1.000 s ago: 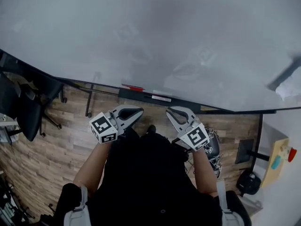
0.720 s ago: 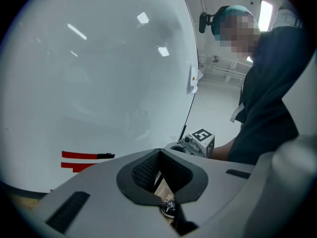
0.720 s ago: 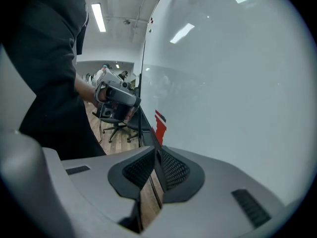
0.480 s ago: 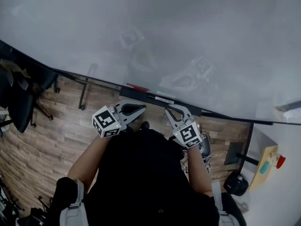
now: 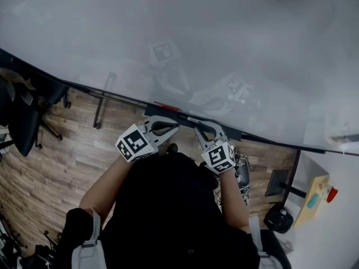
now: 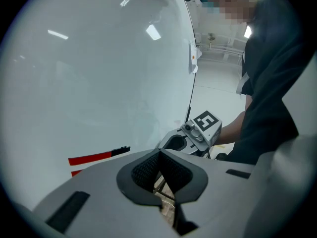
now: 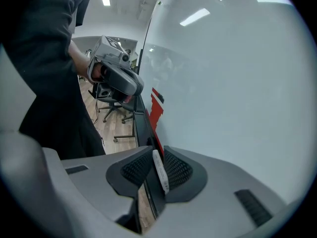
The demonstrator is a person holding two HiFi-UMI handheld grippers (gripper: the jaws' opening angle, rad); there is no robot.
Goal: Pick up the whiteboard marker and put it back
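A white whiteboard marker lies on the black tray under the big whiteboard. My right gripper is open and straddles this marker, which rests against the right pad; the left pad stands apart from it. In the head view the right gripper sits at the tray's edge. A red marker with a black cap lies further left on the tray, also visible as the red marker. My left gripper is shut with nothing in it, and the left gripper hovers just below the tray.
A black office chair stands on the wood floor at the left. Dark equipment and a wooden board sit at the lower right. The person's dark torso fills the space below both grippers.
Both grippers have moved up and closer together toward the tray. The right gripper has come onto the white marker.
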